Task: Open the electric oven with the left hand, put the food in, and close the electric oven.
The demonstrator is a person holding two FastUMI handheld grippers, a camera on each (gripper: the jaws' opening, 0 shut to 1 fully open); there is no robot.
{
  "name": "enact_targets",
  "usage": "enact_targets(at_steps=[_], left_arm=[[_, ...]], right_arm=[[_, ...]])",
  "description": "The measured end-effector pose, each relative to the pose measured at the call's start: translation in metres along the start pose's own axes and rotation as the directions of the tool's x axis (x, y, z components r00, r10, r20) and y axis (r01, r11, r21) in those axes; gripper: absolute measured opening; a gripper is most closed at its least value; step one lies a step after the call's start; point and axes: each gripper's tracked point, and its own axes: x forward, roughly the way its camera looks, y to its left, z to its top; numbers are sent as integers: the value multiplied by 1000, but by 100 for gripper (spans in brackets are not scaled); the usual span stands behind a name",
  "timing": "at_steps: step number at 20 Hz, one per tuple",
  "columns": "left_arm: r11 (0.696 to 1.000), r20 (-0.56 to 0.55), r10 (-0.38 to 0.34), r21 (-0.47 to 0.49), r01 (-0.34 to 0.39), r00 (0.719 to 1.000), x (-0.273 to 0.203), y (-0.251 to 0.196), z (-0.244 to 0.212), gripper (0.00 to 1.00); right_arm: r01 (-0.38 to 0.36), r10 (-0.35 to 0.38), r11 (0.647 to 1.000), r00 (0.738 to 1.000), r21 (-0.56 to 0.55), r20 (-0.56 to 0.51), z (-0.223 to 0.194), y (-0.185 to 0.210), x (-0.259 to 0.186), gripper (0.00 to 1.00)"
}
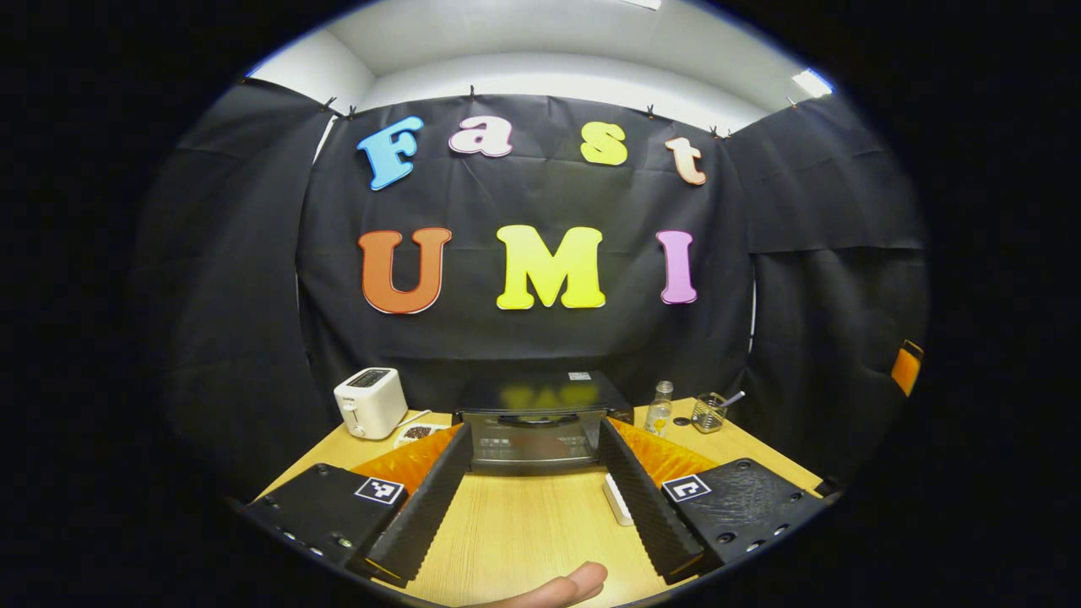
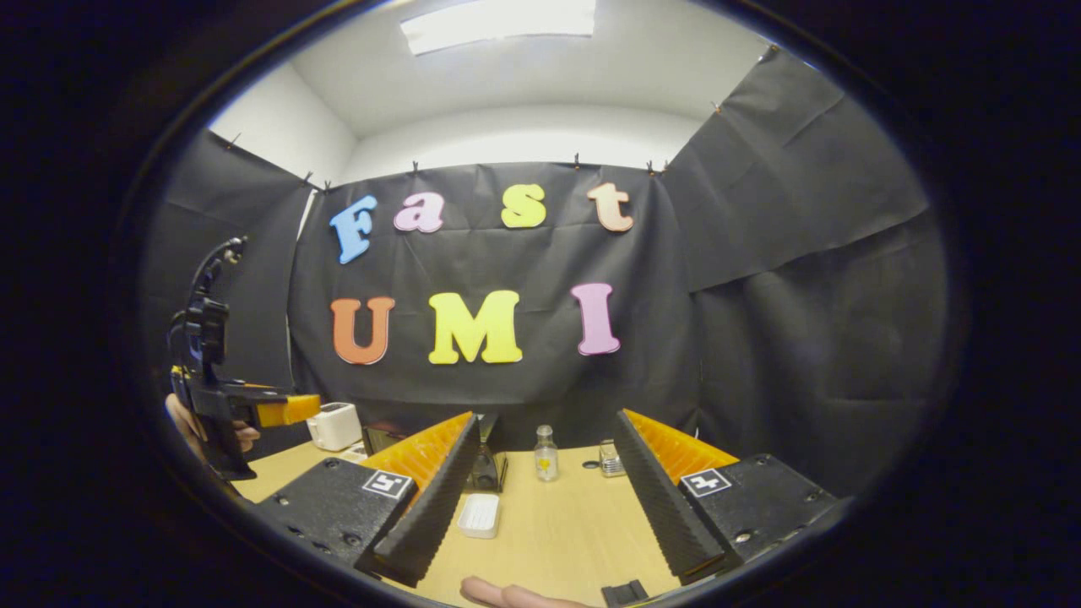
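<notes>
- In the left gripper view, the left gripper (image 1: 534,494) hovers with fingers spread wide over bare table (image 1: 515,532); the electric oven (image 1: 540,422), door closed, sits centre frame between the fingertips.
- The right gripper (image 2: 540,498) is also wide apart, holding nothing, above open tabletop.
- A white dish (image 2: 480,515), contents unclear, lies just beside its left finger.
- A small bottle (image 2: 546,453) and a glass jar (image 1: 709,412) stand toward the table's back edge.

The worktop (image 1: 524,523) ahead of the fingers is pale wood-grain laminate with a smooth, faint sheen. Beyond the fingertips the oven (image 1: 540,422) has a glossy dark top and a shiny glass door. Left of it the toaster (image 1: 370,402) looks like smooth white plastic. The bottle (image 1: 659,409) is clear glass. The fingers' (image 1: 422,498) inner faces are ribbed and matt.
</notes>
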Motion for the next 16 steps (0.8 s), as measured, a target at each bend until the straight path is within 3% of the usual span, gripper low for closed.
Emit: enact_targets(at_steps=[2,3,4,7,8,12,13,16], left_arm=[[1000,51,-5,-18,6,999,-20,-5,15,95],[1000,68,-4,-19,5,998,-33,-9,17,95],[1000,82,-8,-3,9,997,-44,-13,19,95],[998,130,15,65,-23,991,-71,-17,19,95],[996,137,32,72,-42,990,-77,-16,15,95],[993,138,93,54,-102,986,-93,-15,-2,96],[994,137,95,39,-101,986,-94,-18,-5,96],[997,117,70,32,-74,991,-93,-24,-15,96]], right_arm=[[3,-3,1000,1000,-2,6,1,-1,-3,100],[1,-1,1000,1000,-3,7,0,-1,-6,96],[-5,5,1000,1000,-3,12,0,1,-9,100],[-27,28,999,999,-25,29,0,7,-20,96],[-31,32,999,999,-31,38,2,9,-23,100],[-48,50,998,998,-34,50,1,16,-30,100],[-53,55,998,997,-30,48,1,17,-30,96],[-76,75,997,996,5,44,-1,17,-28,100]])
